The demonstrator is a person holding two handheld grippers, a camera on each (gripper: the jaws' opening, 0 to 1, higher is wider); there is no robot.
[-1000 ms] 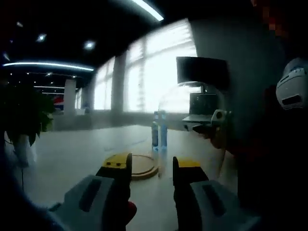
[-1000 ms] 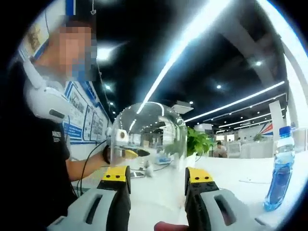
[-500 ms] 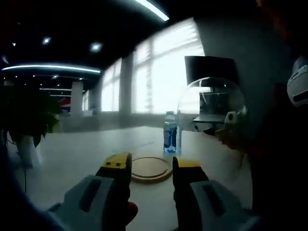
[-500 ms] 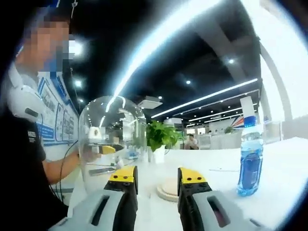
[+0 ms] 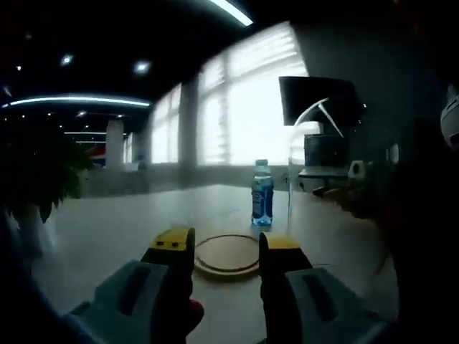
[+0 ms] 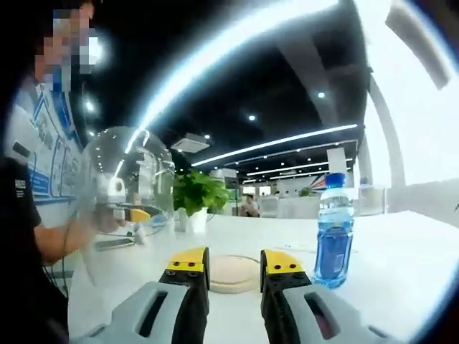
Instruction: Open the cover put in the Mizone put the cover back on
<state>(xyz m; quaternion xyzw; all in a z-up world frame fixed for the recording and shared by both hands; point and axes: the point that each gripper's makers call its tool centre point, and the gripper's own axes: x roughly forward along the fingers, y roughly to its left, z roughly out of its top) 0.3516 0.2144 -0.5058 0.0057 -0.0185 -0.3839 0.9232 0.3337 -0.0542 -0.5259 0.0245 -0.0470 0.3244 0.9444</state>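
A round wooden base (image 5: 228, 254) lies on the white table just beyond my left gripper (image 5: 226, 242), whose jaws stand open with nothing between them. A blue Mizone bottle (image 5: 262, 197) stands upright behind the base. The clear glass dome cover (image 5: 308, 154) is off the base, to the right by the person, with the right gripper (image 5: 331, 192) seen at it. In the right gripper view my right gripper (image 6: 235, 256) is open and empty before the base (image 6: 234, 271). There the bottle (image 6: 334, 229) stands right of it and the cover (image 6: 129, 172) far left. What holds the cover is unclear.
A potted plant (image 6: 195, 195) stands on the table behind the base. The person (image 6: 29, 215) is close beside the cover, an arm reaching toward it. A dark monitor (image 5: 319, 100) and bright windows are at the back. Open tabletop lies around the bottle.
Both views have swung toward the base and bottle, so the cover now sits near each view's edge. The right jaws stand closer together than a second ago.
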